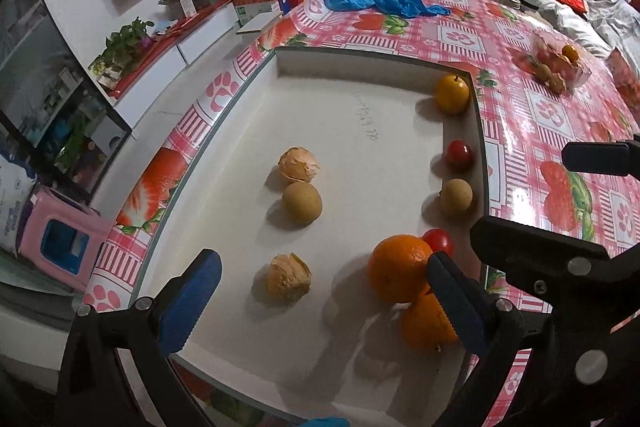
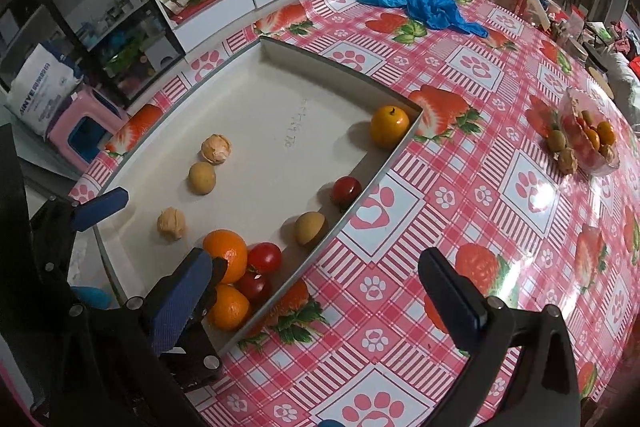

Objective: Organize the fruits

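White tray (image 2: 400,143) at table's left edge: two oranges (image 2: 225,255) and tomatoes in near corner, yellow fruit (image 2: 389,127) in far corner (husked ones mid-tray). Clear bowl (image 2: 576,107) w/ small fruit far right. Left gripper (image 1: 320,299) and right gripper (image 2: 324,299) both spread wide, holding nothing.

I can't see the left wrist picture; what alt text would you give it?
A shallow white tray on a strawberry-print tablecloth holds scattered fruit: oranges, red tomatoes, brown round fruits and papery-husked ones. The open left claw hovers over the near end, one blue finger beside an orange.
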`<state>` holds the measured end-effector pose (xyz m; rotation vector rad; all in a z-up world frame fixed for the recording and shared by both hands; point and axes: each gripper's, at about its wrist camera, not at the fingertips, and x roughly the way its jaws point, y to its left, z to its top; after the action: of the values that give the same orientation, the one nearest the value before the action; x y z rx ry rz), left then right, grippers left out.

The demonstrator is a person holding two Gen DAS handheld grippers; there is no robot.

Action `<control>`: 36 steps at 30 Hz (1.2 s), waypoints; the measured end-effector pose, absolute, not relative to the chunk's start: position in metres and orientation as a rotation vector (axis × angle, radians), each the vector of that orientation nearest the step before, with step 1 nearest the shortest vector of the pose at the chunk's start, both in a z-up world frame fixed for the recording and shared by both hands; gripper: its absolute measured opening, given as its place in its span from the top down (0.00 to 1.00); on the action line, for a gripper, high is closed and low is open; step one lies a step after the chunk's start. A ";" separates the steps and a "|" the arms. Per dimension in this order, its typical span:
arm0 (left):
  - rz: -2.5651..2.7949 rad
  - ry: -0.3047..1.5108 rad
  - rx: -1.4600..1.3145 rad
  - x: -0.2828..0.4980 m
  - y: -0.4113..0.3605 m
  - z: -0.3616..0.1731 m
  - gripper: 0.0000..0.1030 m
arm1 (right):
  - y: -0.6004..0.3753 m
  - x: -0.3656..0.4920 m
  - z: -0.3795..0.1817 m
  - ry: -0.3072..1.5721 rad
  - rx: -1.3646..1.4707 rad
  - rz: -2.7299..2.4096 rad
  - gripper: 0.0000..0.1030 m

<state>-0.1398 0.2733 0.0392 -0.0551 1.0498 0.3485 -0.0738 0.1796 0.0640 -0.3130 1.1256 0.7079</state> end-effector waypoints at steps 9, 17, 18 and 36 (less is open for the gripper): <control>0.347 1.054 -0.041 -0.141 0.269 0.039 0.00 | 0.178 -0.074 0.062 1.131 -0.327 0.704 0.00; 0.341 1.058 -0.032 -0.140 0.265 0.038 0.00 | 0.176 -0.073 0.061 1.134 -0.322 0.702 0.00; 0.341 1.059 -0.032 -0.139 0.265 0.038 0.00 | 0.176 -0.073 0.061 1.134 -0.322 0.702 0.00; 0.328 1.062 -0.027 -0.139 0.261 0.038 0.00 | 0.178 -0.078 0.058 1.134 -0.345 0.703 0.00</control>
<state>-0.1390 0.2608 0.0381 -0.0273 1.0616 0.3280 -0.0781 0.1784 0.0581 -0.3449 1.1336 0.7032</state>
